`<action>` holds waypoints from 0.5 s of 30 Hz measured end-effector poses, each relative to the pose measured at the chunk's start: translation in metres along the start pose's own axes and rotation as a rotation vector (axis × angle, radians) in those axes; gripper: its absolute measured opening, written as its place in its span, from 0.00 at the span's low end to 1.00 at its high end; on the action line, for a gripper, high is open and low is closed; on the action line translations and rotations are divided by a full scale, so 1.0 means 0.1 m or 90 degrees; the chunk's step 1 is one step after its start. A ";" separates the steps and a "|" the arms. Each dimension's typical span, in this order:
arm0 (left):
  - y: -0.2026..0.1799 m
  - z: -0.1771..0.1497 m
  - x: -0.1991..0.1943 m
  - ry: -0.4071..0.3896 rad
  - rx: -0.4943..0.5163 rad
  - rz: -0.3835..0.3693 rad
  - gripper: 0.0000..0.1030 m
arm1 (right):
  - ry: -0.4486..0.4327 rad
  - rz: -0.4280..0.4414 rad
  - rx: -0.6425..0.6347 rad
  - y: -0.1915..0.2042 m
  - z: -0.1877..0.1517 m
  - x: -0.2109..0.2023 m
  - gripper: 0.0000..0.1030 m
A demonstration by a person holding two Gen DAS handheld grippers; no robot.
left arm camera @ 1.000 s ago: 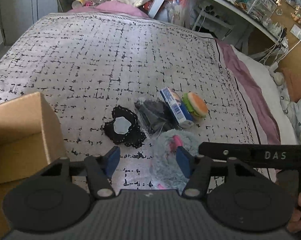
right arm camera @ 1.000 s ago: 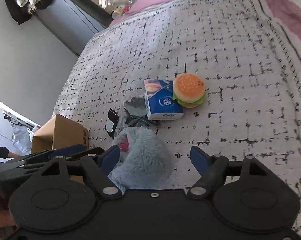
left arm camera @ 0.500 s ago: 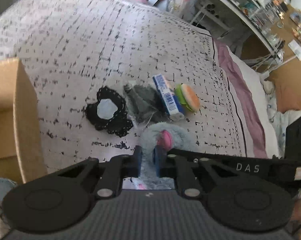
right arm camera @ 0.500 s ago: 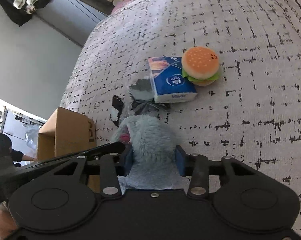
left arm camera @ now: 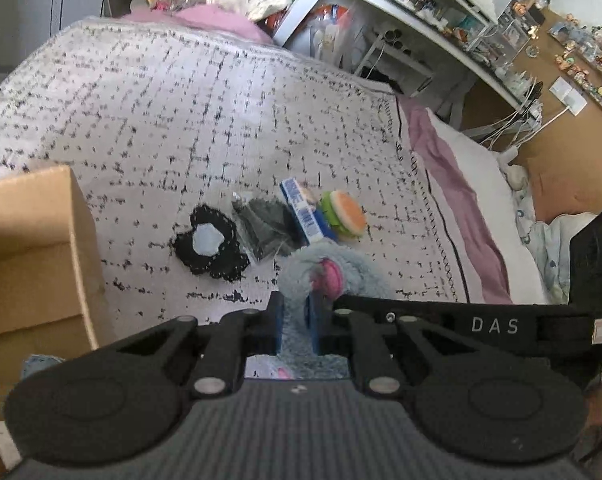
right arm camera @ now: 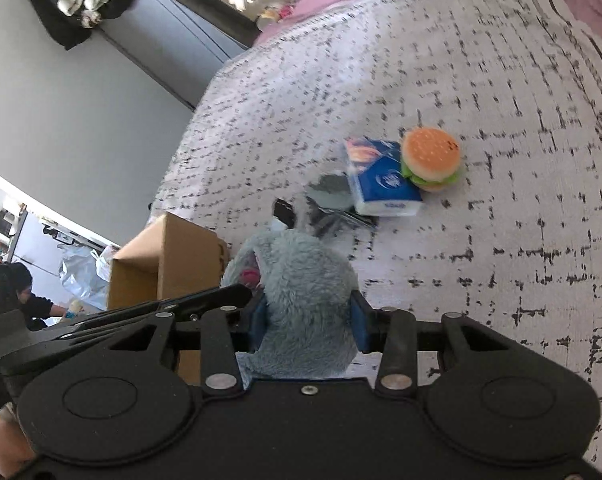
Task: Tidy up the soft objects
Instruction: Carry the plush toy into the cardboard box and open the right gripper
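Covering the bed, a black-flecked white quilt (left arm camera: 181, 128) meets cluttered shelves (left arm camera: 441, 12).

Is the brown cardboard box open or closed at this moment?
Open. In the left wrist view the cardboard box has no lid on top and its inner walls show.

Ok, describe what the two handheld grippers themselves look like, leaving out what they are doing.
Both are matte black. The left gripper has two round discs on its body, a ribbed grey panel between them, silver pivot screws on the linkage arms and blue pads. The right gripper has the same discs, screws and blue pads, but a smooth black body. White letters "DAS" mark its side in the left wrist view.
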State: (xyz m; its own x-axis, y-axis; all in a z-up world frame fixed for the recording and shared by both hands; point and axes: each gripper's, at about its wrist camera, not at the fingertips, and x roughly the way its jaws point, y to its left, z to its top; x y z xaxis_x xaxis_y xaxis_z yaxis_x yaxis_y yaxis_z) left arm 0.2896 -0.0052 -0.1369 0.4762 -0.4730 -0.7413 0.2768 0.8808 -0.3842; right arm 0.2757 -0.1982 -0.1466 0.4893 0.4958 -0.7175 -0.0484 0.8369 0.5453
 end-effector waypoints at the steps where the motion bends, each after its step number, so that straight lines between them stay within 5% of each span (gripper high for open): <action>1: -0.01 0.01 -0.06 -0.007 0.003 0.001 0.12 | -0.005 0.003 -0.006 0.05 0.01 -0.04 0.39; 15: 0.11 0.01 -0.74 -0.077 0.009 0.017 0.12 | -0.026 0.028 -0.064 0.69 -0.01 -0.21 0.40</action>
State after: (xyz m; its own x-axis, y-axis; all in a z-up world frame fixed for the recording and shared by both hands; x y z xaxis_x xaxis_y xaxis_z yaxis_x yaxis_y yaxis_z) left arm 0.2581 0.0396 -0.0854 0.5802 -0.4489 -0.6796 0.2736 0.8934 -0.3564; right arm 0.2612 -0.1504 -0.0940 0.5195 0.5245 -0.6746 -0.1565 0.8345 0.5283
